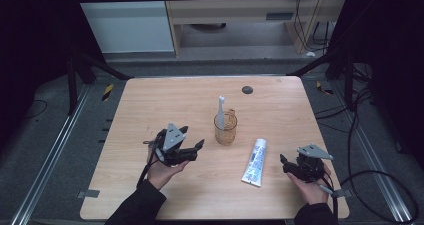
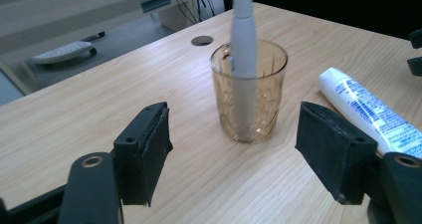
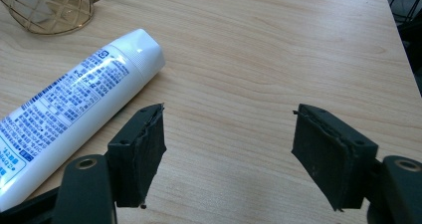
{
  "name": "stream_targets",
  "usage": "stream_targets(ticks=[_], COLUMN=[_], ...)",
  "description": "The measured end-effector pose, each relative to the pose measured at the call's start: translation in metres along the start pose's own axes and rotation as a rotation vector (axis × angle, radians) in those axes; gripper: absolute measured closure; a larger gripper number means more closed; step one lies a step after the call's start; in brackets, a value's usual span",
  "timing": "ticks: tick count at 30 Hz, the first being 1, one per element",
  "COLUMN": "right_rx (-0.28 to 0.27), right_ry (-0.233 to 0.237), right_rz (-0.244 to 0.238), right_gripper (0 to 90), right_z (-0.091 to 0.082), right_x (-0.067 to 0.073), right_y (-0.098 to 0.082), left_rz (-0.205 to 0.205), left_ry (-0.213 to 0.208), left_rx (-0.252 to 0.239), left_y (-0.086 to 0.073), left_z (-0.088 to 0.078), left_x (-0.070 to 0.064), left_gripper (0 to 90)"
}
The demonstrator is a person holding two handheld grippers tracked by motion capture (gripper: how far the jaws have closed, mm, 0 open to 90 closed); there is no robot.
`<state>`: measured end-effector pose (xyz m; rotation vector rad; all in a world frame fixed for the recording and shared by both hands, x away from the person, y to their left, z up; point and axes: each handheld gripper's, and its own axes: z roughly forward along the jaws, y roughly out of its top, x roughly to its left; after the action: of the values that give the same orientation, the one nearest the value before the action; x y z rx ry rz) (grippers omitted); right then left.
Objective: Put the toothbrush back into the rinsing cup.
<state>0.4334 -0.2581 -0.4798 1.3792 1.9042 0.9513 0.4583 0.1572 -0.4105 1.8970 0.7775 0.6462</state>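
Left claw (image 1: pixel 192 146): held in the person's left hand (image 1: pixel 162 171) over the near left part of the tabletop (image 1: pixel 150 105), just left of the glass. In the left gripper view its jaws stand wide apart with nothing between the pads; they frame the glass (image 2: pixel 249 92) from a short way off and touch neither the glass nor the toothbrush.

Right claw (image 1: pixel 284 162): held in the person's right hand (image 1: pixel 312 187) at the near right corner of the tabletop. In the right gripper view its jaws also stand wide, with bare wood between them. The toothpaste tube (image 3: pixel 74 114) lies just beside its left jaw; whether the two touch cannot be told.

Glass: amber, cut pattern, upright near the middle of the tabletop (image 1: pixel 225 127).

Toothbrush (image 1: pixel 221 112): pale, standing inside the glass, leaning against its rim, the top rising well above it. In the left gripper view the handle (image 2: pixel 244 35) runs up past the top edge.

Toothpaste tube (image 1: pixel 254 161): white with blue print, lying flat to the near right of the glass, apart from it, cap end toward the glass, crimped end toward the near edge. It lies between the two claws, nearer the right one.

Small dark round hole (image 1: pixel 247 89): in the tabletop at the far side, beyond the glass.
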Motion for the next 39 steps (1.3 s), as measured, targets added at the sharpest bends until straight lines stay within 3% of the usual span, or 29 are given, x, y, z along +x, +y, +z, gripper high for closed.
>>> stream_targets(ticks=[3,7,14,22,27,29,32,33,39], right_rx=[0.000,-0.003,-0.001,0.007,0.020,0.026,0.034,0.040,0.046], right_ry=[0.000,0.005,0.025,0.060,0.091,0.112,0.123,0.147,0.212], right_rz=[-0.003,-0.002,-0.007,-0.019,-0.028,-0.034,-0.049,-0.053,-0.054], right_gripper=[28.9,29.2,30.2,32.6,37.7,42.1,45.2,49.3,61.4], right_z=[0.000,-0.001,-0.001,-0.003,-0.006,-0.008,-0.009,-0.010,-0.010], right_x=[0.001,0.002,0.008,0.014,0.019,0.023,0.027,0.031,0.042], right_y=[0.000,0.001,0.002,0.003,0.004,0.004,0.005,0.007,0.011], left_rz=[-0.018,-0.085,-0.158,-0.186,-0.189,-0.210,-0.209,-0.204,-0.203], left_ry=[0.015,0.056,0.105,0.123,0.166,0.179,0.192,0.207,0.215], left_rx=[0.003,0.020,0.069,0.125,0.145,0.152,0.163,0.172,0.204], left_y=[-0.008,-0.033,-0.064,-0.088,-0.095,-0.101,-0.103,-0.105,-0.111], left_z=[-0.010,-0.032,-0.048,-0.062,-0.071,-0.076,-0.079,-0.080,-0.073], left_x=[0.007,0.025,0.040,0.045,0.049,0.052,0.054,0.056,0.064], left_gripper=[28.9,29.1,28.9,28.5,28.7,28.8,29.8,30.6,33.4])
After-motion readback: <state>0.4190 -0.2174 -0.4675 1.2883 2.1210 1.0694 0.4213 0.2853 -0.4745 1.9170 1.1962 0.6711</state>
